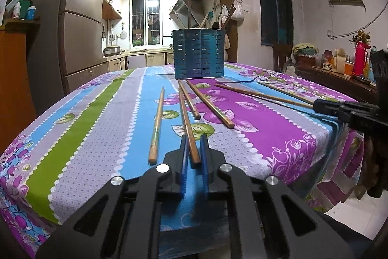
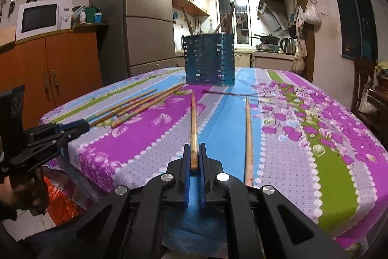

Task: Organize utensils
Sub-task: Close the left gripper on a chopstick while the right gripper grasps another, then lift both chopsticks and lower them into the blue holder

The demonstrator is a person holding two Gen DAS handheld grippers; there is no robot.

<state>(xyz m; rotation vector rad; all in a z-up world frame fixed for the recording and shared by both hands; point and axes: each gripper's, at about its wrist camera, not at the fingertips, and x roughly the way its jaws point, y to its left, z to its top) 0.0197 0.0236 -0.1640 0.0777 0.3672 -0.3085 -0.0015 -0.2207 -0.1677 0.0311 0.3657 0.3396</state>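
A blue perforated utensil holder [image 1: 198, 54] stands at the far middle of the table and holds several sticks; it also shows in the right wrist view [image 2: 209, 58]. Several wooden chopsticks lie on the cloth. My left gripper [image 1: 194, 141] has its fingers around the near end of one chopstick [image 1: 186, 120], with a small gap on the right side. My right gripper [image 2: 194, 149] is shut on the thick end of another chopstick [image 2: 193, 123]. A further chopstick [image 2: 248, 137] lies just right of it. The right gripper [image 1: 322, 106] appears at the right edge of the left view.
The table wears a striped floral cloth [image 1: 97, 128]. Three more chopsticks [image 1: 208, 103] fan out before the holder, one [image 1: 156, 125] lies left. A wooden cabinet [image 2: 60, 64] with a microwave stands left; a sideboard [image 1: 339, 79] with bottles stands right.
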